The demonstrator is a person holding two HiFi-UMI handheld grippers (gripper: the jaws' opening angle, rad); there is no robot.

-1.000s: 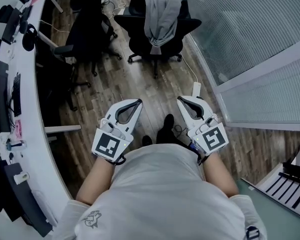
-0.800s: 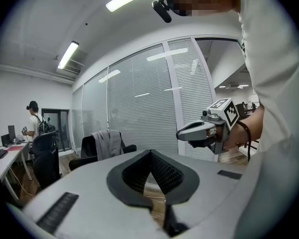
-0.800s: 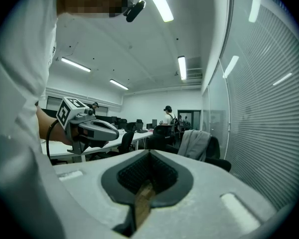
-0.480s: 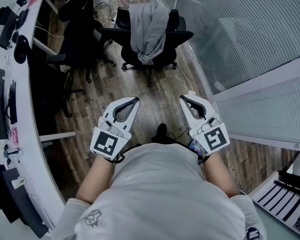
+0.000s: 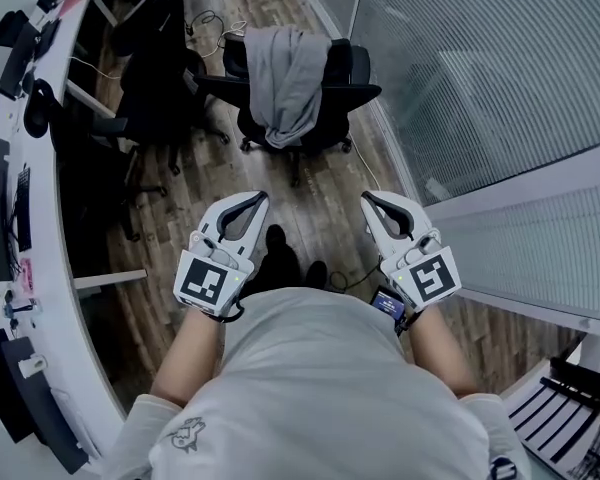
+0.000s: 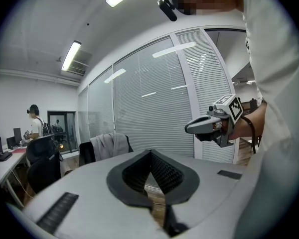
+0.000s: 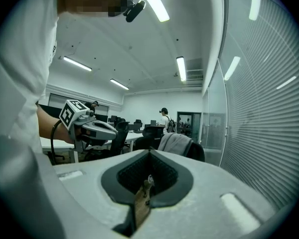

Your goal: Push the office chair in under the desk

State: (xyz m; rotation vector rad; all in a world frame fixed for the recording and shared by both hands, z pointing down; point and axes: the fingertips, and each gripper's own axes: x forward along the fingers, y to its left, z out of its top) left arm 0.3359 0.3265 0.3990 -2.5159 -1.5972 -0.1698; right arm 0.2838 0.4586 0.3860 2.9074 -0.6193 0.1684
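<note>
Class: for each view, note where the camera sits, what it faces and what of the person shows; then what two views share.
Head view: on the head, facing steeply down at the floor; forearms, torso, left gripper, right gripper.
Left gripper view: on that gripper, along shut jaws toward glass blinds; right forearm.
Right gripper view: likewise, toward desks; left forearm.
Shared: the garment-draped office chair.

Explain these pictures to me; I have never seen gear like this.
No robot here: a person wears a head camera and holds a white two-jaw gripper in each hand. The top-down picture is the head view: left gripper, right gripper, both shut and empty. The other two pictures come from cameras riding on each gripper, looking along its jaws. Ahead on the wood floor stands a chair with a grey garment draped over its back, clear of the white desk at left.
</note>
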